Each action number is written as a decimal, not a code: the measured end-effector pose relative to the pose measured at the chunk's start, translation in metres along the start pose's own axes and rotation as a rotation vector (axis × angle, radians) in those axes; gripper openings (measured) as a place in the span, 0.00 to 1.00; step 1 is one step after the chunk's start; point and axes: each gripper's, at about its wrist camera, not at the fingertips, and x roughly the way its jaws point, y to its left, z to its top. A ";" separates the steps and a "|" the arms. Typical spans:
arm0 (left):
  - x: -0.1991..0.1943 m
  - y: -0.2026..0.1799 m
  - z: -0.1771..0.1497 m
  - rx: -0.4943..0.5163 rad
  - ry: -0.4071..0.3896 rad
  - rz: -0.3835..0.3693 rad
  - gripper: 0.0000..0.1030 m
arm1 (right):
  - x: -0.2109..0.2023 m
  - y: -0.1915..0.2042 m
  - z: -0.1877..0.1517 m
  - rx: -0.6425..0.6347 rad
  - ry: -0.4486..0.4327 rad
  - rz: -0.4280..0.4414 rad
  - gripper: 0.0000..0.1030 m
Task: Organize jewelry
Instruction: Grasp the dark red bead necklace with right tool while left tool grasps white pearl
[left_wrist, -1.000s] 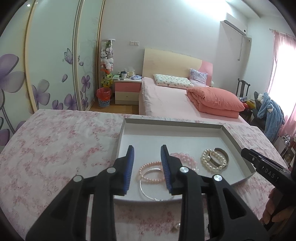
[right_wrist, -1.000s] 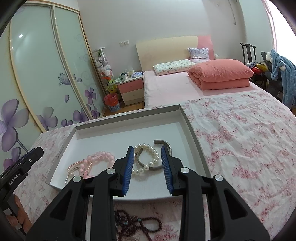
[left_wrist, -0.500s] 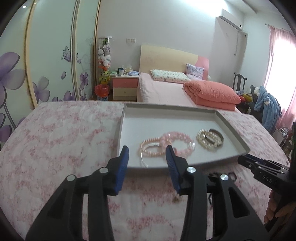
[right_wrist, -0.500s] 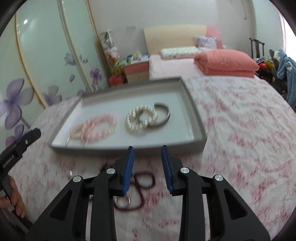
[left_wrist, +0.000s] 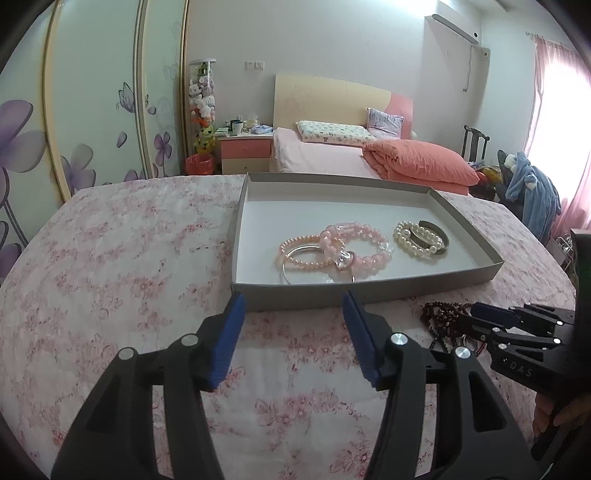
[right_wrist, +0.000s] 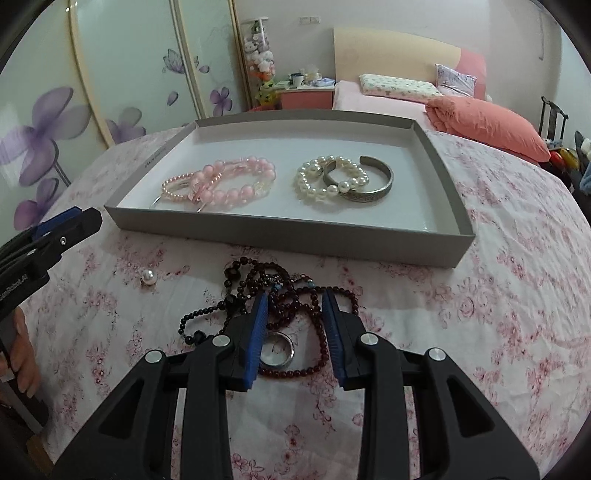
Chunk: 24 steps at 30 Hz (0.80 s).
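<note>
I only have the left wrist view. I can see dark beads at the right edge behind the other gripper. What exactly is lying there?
Observer: A tangle of dark red bead strands on the floral cloth, outside the tray.
Operator: Anything else with it?
Observer: A small round watch face lies among the strands.
Operator: Is the right gripper on them?
Observer: The right gripper hangs over the tangle, jaws apart, gripping nothing.
Operator: Any other loose pieces?
Observer: A single white pearl sits left of the tangle.

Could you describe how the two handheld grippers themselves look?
Both the left gripper and the right gripper are matte black plastic frames with silver pivot screws and ribbed blue pads inside each finger. Faint pale lettering marks their sides.
</note>
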 end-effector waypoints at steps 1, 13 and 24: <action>0.000 0.000 0.000 0.001 0.001 0.000 0.54 | 0.002 0.001 0.001 -0.005 0.008 -0.001 0.31; 0.001 -0.012 -0.006 0.044 0.028 -0.037 0.57 | 0.005 -0.008 0.000 0.045 0.013 -0.001 0.09; 0.012 -0.047 -0.020 0.169 0.107 -0.056 0.60 | -0.001 -0.025 -0.005 0.128 0.000 -0.059 0.09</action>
